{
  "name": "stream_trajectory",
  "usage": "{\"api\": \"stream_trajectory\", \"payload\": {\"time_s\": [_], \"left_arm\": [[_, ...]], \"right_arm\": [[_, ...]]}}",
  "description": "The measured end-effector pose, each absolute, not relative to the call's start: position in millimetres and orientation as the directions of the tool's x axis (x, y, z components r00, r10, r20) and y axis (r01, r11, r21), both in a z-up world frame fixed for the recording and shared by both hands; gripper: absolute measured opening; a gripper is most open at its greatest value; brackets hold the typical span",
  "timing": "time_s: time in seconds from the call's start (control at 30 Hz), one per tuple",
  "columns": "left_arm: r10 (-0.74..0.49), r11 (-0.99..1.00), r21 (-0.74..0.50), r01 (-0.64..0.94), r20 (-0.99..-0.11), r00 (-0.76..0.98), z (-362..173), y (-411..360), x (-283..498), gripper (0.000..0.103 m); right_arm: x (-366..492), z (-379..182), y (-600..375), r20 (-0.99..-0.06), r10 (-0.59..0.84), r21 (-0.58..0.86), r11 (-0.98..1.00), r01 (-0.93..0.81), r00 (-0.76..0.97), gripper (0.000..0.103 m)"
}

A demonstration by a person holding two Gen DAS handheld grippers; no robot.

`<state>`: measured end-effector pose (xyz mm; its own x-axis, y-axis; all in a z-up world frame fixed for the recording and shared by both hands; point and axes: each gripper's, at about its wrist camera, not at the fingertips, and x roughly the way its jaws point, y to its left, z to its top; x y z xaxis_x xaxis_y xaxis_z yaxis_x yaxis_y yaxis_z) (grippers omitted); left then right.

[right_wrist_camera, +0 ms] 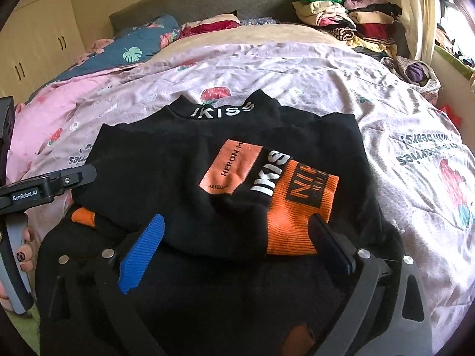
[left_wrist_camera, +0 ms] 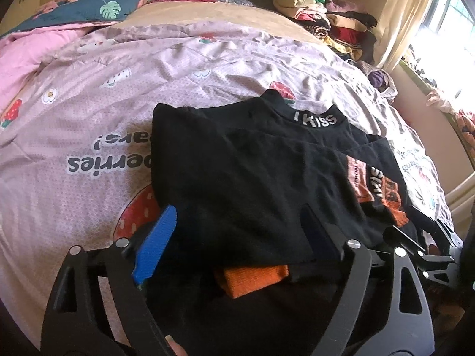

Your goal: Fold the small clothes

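Left wrist view showed the folded black sweater point(left_wrist_camera: 237, 178) lying on the bed point(left_wrist_camera: 89, 148) near its front edge; both the left hand-held gripper point(left_wrist_camera: 240, 231) and right hand-held gripper point(right_wrist_camera: 237, 240) stood released around its hem.

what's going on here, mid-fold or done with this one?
A person is folding a black sweatshirt on a bed with a pink strawberry-print cover, one handheld gripper per hand. The sleeves with orange cuffs are folded across the body. Both the left gripper and right gripper are open over the near edge, nothing pinched. The bottom part still hangs toward the camera, so it looks mid-fold. A stack of folded clothes sits by the headboard.
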<state>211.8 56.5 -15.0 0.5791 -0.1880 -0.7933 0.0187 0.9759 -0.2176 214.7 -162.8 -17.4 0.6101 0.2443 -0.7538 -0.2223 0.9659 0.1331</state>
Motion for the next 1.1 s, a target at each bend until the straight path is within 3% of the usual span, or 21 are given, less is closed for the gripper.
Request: {"api": "stream_trajectory", "payload": {"time_s": [0.1, 0.2, 1.1], "left_arm": [[-0.206, 0.971, -0.239, 0.02, -0.788, 0.58, -11, 56, 211, 0.092], [-0.203, 0.972, -0.231, 0.026, -0.787, 0.582, -7, 53, 209, 0.093], [-0.239, 0.964, -0.254, 0.084, -0.677, 0.696, 56, 47, 169, 0.093]], "right_arm": [[213, -14, -164, -0.75, 0.242, 0.133, 0.967, -0.218, 0.616, 0.097], [210, -10, -165, -0.743, 0.24, 0.13, 0.967, -0.217, 0.625, 0.098], [175, 40, -185, -0.668, 0.258, 0.146, 0.965, -0.217, 0.698, 0.098]]}}
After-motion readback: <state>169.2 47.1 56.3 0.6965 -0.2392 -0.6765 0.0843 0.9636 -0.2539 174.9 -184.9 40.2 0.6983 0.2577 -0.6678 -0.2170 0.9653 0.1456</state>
